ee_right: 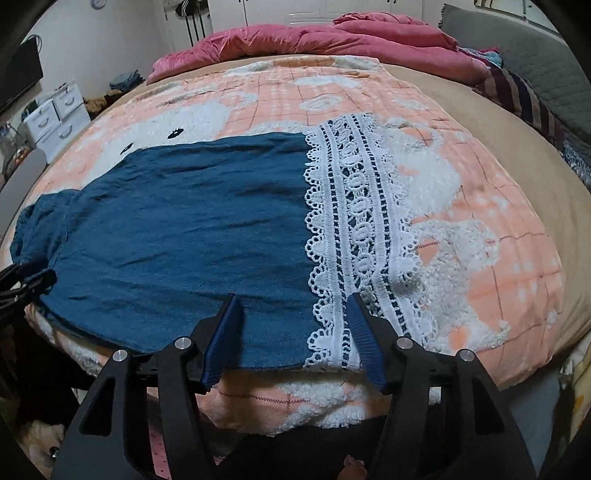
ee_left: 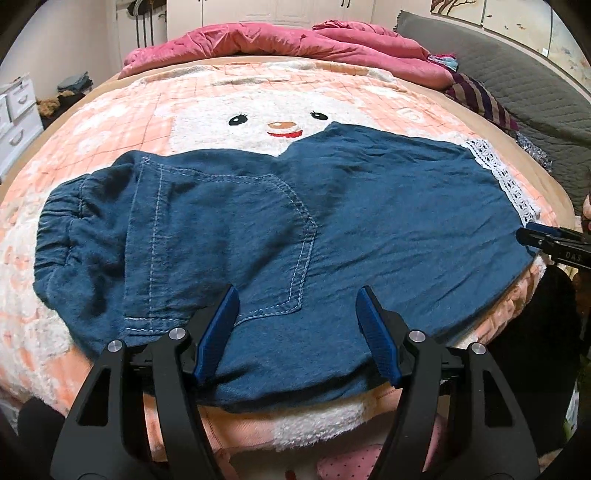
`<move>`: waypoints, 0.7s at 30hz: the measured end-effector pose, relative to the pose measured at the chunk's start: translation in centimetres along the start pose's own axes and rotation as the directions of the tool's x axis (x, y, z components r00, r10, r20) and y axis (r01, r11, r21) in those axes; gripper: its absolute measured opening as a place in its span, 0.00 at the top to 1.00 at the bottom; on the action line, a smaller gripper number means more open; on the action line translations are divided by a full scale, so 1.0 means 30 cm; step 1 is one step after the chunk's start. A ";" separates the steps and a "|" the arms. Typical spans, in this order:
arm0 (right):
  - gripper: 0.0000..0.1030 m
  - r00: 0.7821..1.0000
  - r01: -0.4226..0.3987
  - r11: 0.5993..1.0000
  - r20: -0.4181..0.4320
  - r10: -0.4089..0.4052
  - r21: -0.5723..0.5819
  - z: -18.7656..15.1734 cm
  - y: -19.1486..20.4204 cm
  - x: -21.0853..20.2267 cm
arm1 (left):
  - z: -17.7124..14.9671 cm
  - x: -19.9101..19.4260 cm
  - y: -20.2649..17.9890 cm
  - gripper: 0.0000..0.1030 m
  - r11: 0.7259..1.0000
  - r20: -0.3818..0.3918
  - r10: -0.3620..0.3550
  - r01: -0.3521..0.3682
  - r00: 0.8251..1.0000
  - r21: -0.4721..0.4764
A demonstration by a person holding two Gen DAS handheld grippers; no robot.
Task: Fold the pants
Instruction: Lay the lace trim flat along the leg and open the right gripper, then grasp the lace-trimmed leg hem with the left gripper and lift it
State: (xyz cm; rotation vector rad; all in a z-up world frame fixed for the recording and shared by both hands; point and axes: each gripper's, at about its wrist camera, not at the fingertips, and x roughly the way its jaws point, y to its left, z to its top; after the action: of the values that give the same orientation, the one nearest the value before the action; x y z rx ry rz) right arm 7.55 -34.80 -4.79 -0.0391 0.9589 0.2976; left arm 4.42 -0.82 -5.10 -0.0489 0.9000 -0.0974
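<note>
Denim-blue pants are lying flat across the fleecy peach blanket, long axis running left to right, waistband left, lace hem right. Left gripper and right gripper are hovering released over the near edge, the right nearer the hem.

- A home bedroom: a wide bed under a peach plush blanket bearing a cartoon face.
- A crumpled pink duvet lies at the far side.
- White drawers stand by the wall; closet doors behind.
</note>
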 end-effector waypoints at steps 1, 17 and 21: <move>0.43 1.000 0.000 1.000 0.004 0.000 0.000 0.003 0.001 -0.010 | 0.003 -0.005 0.000 0.42 1.000 0.001 0.002 -0.002 1.000 -0.004; 0.23 0.983 -0.028 0.994 0.183 0.010 0.101 -0.031 -0.065 -0.254 | 0.106 -0.125 -0.205 0.16 0.994 0.085 -0.036 0.027 0.996 0.103; 0.18 0.983 -0.024 0.994 0.186 0.003 0.110 -0.046 -0.070 -0.266 | 0.119 -0.128 -0.242 0.10 0.993 0.086 -0.051 0.041 0.995 0.114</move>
State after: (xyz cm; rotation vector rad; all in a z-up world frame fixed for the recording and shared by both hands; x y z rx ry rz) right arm 2.72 -38.91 0.68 0.0968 0.7892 0.2545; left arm 4.38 -7.64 0.71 0.0308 0.8036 -0.1870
